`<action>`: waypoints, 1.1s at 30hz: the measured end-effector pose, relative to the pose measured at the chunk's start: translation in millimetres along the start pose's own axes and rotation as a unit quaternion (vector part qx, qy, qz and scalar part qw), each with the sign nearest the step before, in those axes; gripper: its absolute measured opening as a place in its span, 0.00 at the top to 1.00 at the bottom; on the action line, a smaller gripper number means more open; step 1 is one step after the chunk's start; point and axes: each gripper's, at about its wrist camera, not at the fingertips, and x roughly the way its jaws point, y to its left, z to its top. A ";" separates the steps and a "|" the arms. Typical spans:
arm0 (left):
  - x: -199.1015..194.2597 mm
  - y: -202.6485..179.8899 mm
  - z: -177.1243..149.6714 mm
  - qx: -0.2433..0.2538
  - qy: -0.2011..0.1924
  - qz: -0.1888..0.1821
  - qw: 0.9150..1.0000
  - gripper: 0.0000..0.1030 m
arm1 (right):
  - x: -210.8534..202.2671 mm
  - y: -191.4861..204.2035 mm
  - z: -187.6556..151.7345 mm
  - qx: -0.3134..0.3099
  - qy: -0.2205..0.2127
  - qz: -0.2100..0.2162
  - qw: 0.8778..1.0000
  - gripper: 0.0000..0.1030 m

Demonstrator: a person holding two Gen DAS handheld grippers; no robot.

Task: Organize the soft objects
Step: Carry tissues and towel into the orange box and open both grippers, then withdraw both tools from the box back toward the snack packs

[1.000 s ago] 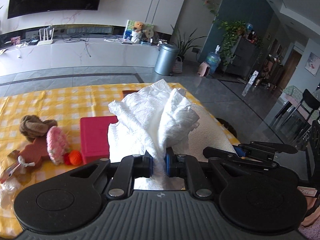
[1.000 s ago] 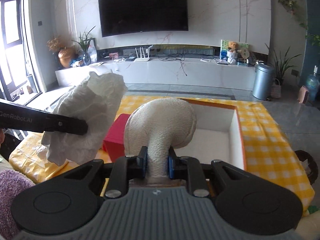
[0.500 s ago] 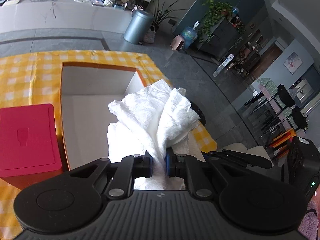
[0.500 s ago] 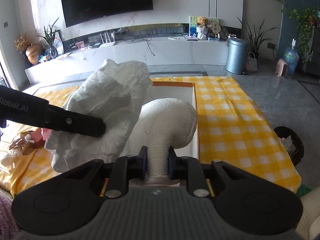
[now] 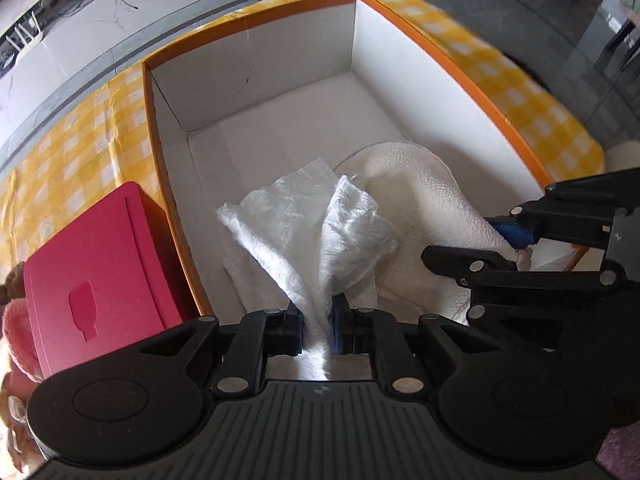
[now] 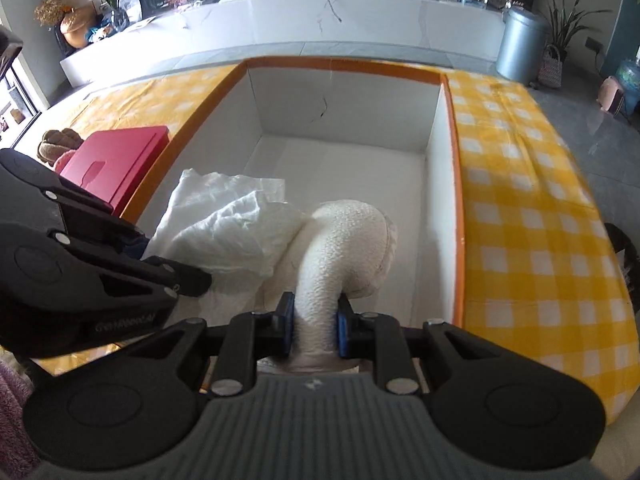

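My left gripper (image 5: 317, 330) is shut on a crumpled white cloth (image 5: 308, 228) and holds it low inside the orange-rimmed white box (image 5: 256, 56). My right gripper (image 6: 314, 330) is shut on a cream textured soft pad (image 6: 344, 240), also down in the box (image 6: 344, 66) beside the white cloth (image 6: 228, 228). In the left wrist view the cream pad (image 5: 432, 200) lies right of the cloth, with the right gripper (image 5: 516, 240) at the box's near right corner. The left gripper's body (image 6: 80, 264) fills the left of the right wrist view.
A red box (image 5: 96, 280) stands against the box's left wall; it also shows in the right wrist view (image 6: 116, 160). Brown and pink plush toys (image 6: 60, 146) lie left of it on the yellow checked tablecloth (image 6: 520, 208). A bin (image 6: 522, 42) stands on the floor beyond.
Both grippers have moved forward and down, from above the table's near edge into the box. The cloth and the cream pad have come down with them.
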 end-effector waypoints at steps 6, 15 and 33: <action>7.0 -6.1 -3.4 0.020 0.021 0.024 0.999 0.74 | 18.8 7.0 -0.5 -0.022 0.041 0.003 0.999 0.78; -19.9 2.2 -11.0 0.010 -0.018 0.012 1.000 0.46 | 11.7 9.5 1.1 -0.035 0.038 -0.028 0.998 0.62; -120.6 17.0 -75.6 -0.031 -0.157 -0.007 0.987 0.39 | -67.7 47.3 -19.8 -0.047 -0.048 -0.082 0.994 0.36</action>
